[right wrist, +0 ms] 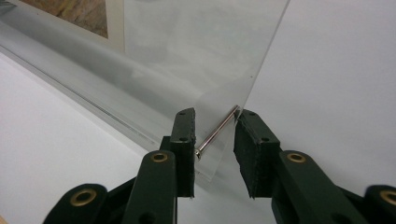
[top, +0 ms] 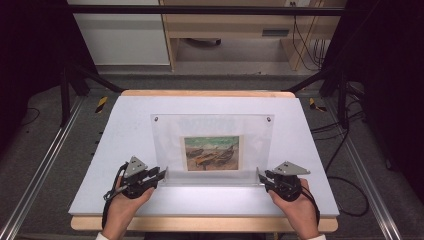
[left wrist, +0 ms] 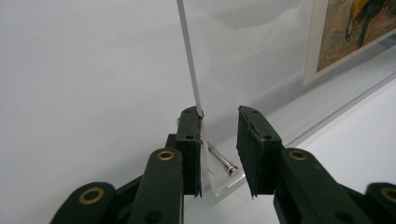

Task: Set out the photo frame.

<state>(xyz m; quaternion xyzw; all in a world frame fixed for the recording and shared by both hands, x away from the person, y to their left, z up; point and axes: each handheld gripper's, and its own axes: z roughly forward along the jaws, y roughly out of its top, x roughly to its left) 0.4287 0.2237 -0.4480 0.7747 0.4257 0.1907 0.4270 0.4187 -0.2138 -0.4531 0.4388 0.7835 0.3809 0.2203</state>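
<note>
A clear acrylic picture frame [top: 215,127] stands nearly upright on the white board [top: 120,130], with a small boat painting [top: 212,152] in its lower middle. My left gripper [top: 162,173] holds its lower left corner and my right gripper [top: 261,176] its lower right corner. In the left gripper view the jaws [left wrist: 218,114] straddle the pane's edge [left wrist: 187,51] and a metal pin [left wrist: 219,158]. The right gripper view has the jaws [right wrist: 217,115] closed across the corner pin [right wrist: 217,130] of the pane [right wrist: 196,56].
The white board lies on a wooden table [top: 200,93] with bare board on all sides of the frame. Two more pins [top: 156,119] mark the frame's top corners. Metal rails [top: 45,165] flank the table, and cables [top: 345,150] trail on the floor at the right.
</note>
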